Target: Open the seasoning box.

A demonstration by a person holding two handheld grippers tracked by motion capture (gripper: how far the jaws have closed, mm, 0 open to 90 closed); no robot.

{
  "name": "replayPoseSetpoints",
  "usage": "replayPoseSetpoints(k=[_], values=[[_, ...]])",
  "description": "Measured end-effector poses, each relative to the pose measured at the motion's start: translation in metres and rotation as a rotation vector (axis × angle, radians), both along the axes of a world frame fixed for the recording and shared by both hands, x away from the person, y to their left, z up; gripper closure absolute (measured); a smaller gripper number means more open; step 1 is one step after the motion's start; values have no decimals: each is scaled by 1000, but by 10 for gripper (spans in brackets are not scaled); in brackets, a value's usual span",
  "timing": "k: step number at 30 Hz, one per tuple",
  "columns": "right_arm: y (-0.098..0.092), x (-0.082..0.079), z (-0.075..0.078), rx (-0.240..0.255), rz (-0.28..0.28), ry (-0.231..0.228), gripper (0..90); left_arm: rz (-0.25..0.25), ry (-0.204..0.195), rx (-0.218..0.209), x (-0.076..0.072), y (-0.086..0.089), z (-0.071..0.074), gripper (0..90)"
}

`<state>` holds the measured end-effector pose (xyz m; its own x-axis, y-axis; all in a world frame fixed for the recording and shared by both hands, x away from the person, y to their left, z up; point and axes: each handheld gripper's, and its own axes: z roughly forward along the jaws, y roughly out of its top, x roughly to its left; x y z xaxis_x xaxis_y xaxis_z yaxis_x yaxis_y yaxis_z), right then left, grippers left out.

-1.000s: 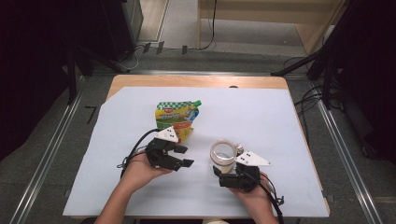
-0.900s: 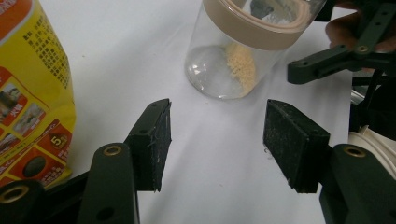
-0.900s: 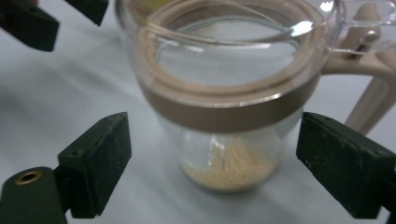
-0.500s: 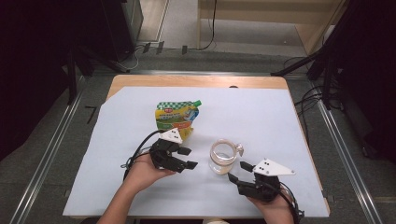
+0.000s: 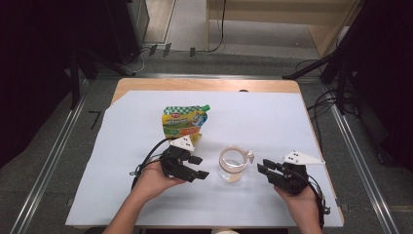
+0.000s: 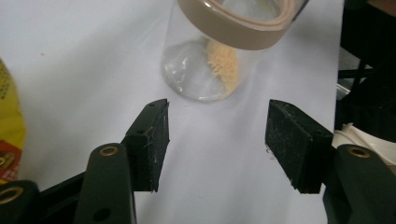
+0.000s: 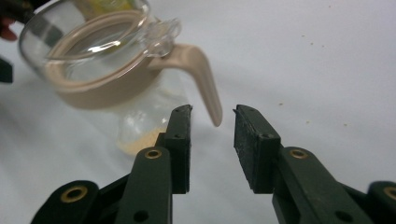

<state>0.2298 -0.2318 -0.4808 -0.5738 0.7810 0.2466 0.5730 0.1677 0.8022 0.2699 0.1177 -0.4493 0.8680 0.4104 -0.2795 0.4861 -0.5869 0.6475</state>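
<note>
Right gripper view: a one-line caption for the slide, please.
Right tool, open with nothing between its pads, faces the beige handle of a clear glass jar holding a little yellow powder on a white table.

A clear glass jar (image 5: 232,164) has a beige rim band and beige handle, with pale yellow-tan powder at its bottom. A glossy yellow pouch (image 5: 183,123) carries green-and-white checks on top, a green spout and orange-red print. Both lie on a white sheet (image 5: 272,122) over a light-brown wooden table (image 5: 146,84).

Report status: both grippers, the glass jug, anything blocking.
Left gripper open, empty, beside the glass jug. Right gripper jaws just been closing, nothing between them, near the jug's handle. Pouch behind, clear.
</note>
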Motion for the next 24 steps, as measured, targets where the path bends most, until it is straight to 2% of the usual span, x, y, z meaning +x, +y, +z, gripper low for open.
replayPoseSetpoints(k=[3,5,9,11,14,16,21,24], values=[[-2,10,-1,7,-4,6,738,-14,30,-16,3,-3,-2,341],[-2,16,-1,-18,-1,-7,775,-16,44,-31,4,-5,-2,309],[-3,32,-2,-25,25,-1,864,-20,31,-51,7,-9,-1,251],[-2,41,-3,-26,42,4,900,-19,17,-39,7,-12,1,214],[1,51,-3,-10,65,17,900,-31,-12,-32,8,-17,1,140],[5,57,-3,-14,73,29,900,-31,8,-41,12,-20,0,109],[11,69,-4,-21,94,40,900,-49,16,-62,23,-34,3,112],[11,71,-3,-4,97,55,900,-59,-14,-72,27,-45,4,85]])
